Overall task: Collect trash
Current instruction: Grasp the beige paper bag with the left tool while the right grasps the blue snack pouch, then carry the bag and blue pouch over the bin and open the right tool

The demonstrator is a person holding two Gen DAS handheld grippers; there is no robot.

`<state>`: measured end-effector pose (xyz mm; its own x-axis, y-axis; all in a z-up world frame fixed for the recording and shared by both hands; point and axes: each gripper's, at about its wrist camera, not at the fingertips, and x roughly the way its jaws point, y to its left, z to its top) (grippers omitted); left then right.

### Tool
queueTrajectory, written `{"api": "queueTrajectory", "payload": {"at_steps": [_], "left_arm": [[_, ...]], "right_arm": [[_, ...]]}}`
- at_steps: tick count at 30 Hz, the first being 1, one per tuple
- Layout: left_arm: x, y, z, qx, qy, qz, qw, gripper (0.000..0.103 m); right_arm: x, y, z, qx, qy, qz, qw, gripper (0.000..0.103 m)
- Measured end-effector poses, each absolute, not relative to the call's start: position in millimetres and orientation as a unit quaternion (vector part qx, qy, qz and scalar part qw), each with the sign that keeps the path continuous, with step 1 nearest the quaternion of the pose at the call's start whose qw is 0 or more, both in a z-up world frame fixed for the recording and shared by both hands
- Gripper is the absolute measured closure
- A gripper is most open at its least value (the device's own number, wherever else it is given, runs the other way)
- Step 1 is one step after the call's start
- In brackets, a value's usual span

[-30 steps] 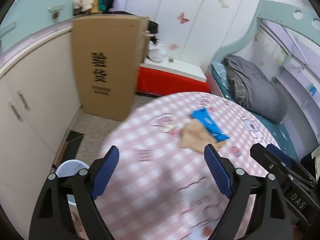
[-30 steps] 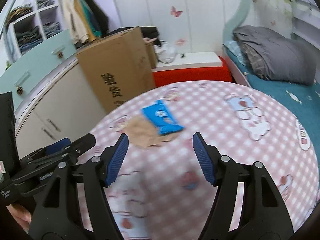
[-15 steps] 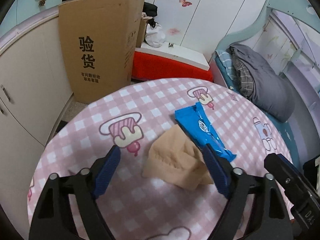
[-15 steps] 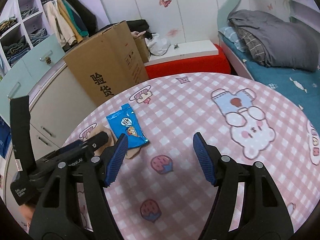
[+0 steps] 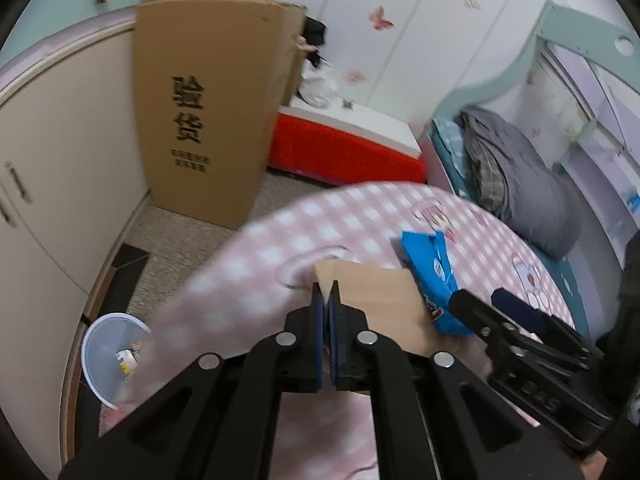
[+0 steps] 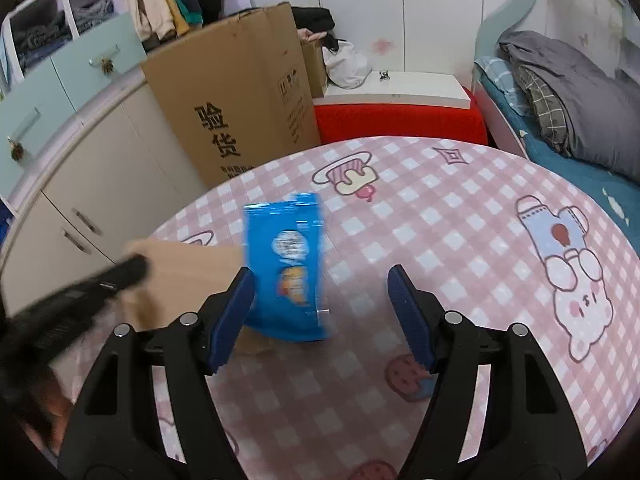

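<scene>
Left gripper (image 5: 327, 300) clenched on the tan crumpled paper (image 5: 372, 292), lifting it off the pink checked tablecloth (image 6: 440, 208); right gripper (image 6: 320, 304) spread wide over the blue foil snack wrapper (image 6: 290, 264); next, presumably, closing on the wrapper.

Bedroom interior. Round worktop (image 6: 460, 216) with pink checked cartoon cloth; tall cardboard box (image 5: 208, 104) upright against cream cabinets (image 5: 60, 168); red bench (image 6: 400, 120) below white butterfly-decorated wardrobe doors (image 6: 432, 12); bed (image 6: 560, 92) with grey bedding; speckled floor (image 5: 176, 232).
</scene>
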<state>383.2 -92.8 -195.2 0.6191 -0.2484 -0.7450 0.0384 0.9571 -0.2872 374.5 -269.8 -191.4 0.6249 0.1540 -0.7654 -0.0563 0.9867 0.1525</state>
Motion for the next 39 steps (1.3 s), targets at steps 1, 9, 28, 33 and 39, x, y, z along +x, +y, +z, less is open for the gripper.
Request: {"api": "queueTrajectory", "payload": {"at_steps": [1,9,28,33,39], "left_arm": [[381.6,-86.7,-192.1,-0.124,0.424,-0.077,0.894,0.101],[375.1,-60.9,-185.5,-0.114,0.422,-0.073,0.897,0.101],[350.9,-20.6,-170.9,-0.102,0.394,-0.038,0.913,0.101],[333.2,10.2,-159.6,-0.110,0.382,-0.017,0.917,0.100],[308.7,61.2,-151.2,-0.122,0.372,0.022,0.920,0.100]], "right_arm": [[376.2,-267.3,-193.1,0.051,0.433,0.054,0.898,0.035],[371.4,-252.9,-179.8,0.062,0.416,0.059,0.905,0.039],[350.0,-184.9,-174.2,0.030,0.423,0.113,0.899,0.072],[335.4,-144.6,-153.9,0.034,0.410,0.154,0.898,0.072],[320.6,-82.0,-138.3,0.023,0.400,0.200,0.894,0.072]]}}
